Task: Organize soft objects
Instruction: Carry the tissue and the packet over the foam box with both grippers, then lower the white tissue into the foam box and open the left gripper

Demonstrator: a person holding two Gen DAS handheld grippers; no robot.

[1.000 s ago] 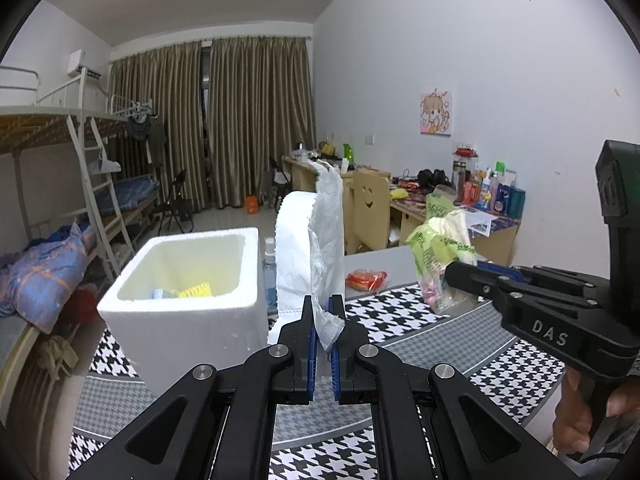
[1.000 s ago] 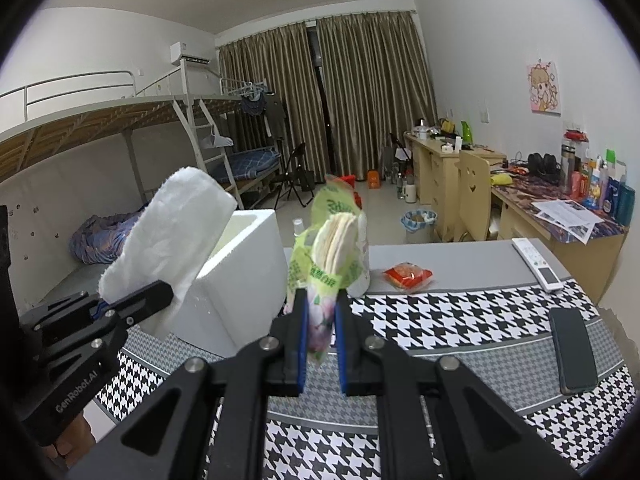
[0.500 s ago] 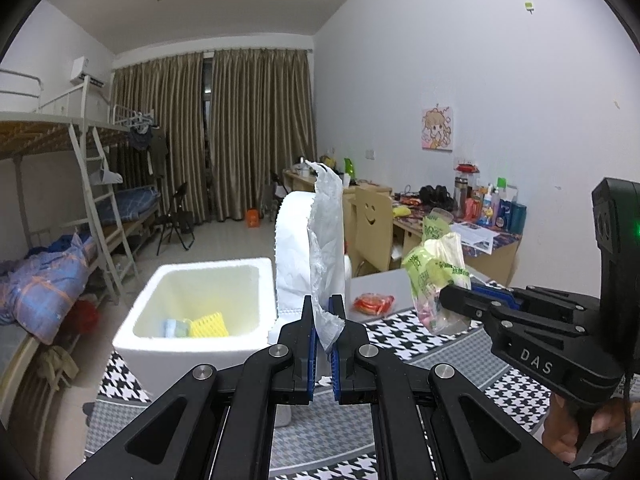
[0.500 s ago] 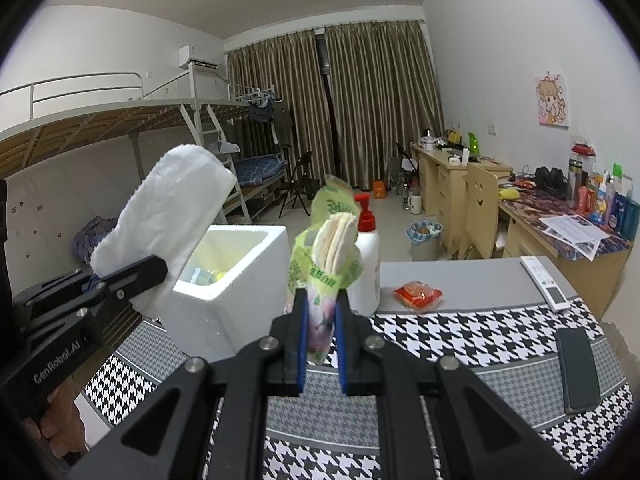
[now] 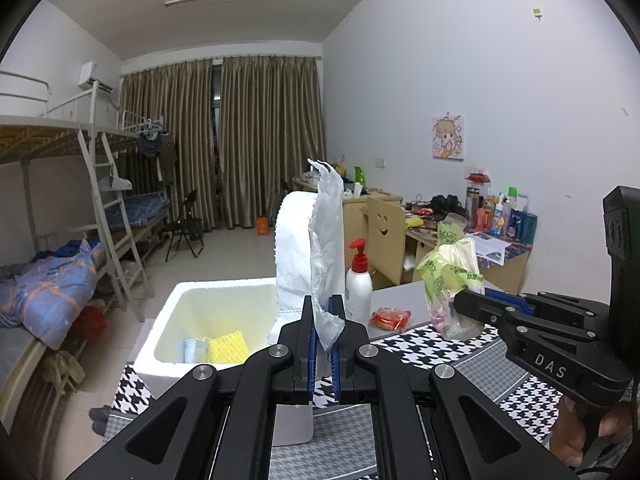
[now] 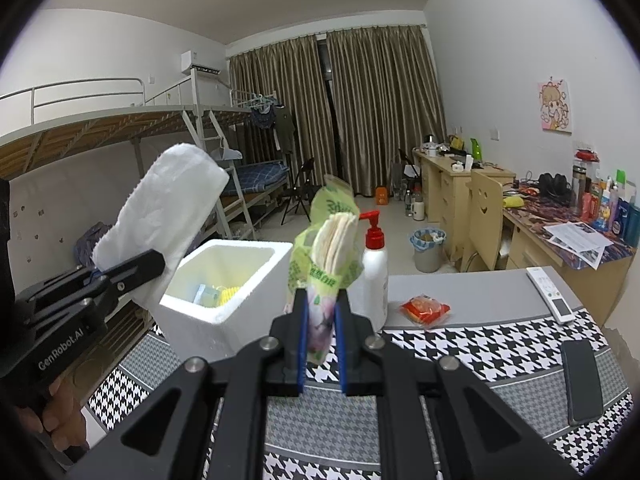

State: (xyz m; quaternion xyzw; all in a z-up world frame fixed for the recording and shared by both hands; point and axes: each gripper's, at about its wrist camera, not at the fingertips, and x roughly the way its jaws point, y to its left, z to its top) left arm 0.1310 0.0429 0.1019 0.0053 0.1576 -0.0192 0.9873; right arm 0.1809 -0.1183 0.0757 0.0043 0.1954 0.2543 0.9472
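My left gripper [image 5: 323,312] is shut on a white soft pack [image 5: 308,256] in clear plastic and holds it upright above the table; it also shows in the right wrist view [image 6: 168,208]. My right gripper [image 6: 320,316] is shut on a green bag of round cotton pads [image 6: 326,248], seen from the left wrist view [image 5: 450,276] too. A white foam box [image 6: 224,280] stands open at the table's left, with a yellow sponge [image 5: 228,346] and a small blue item inside.
A white pump bottle with a red top [image 6: 374,272] stands right of the box. A red snack packet [image 6: 426,308], a remote [image 6: 550,294] and a black phone [image 6: 582,380] lie on the houndstooth cloth [image 6: 460,360]. Desks and bunk beds stand beyond.
Both grippers have risen with their loads, so the foam box now sits lower in view and its inside shows more. Both grips are unchanged.
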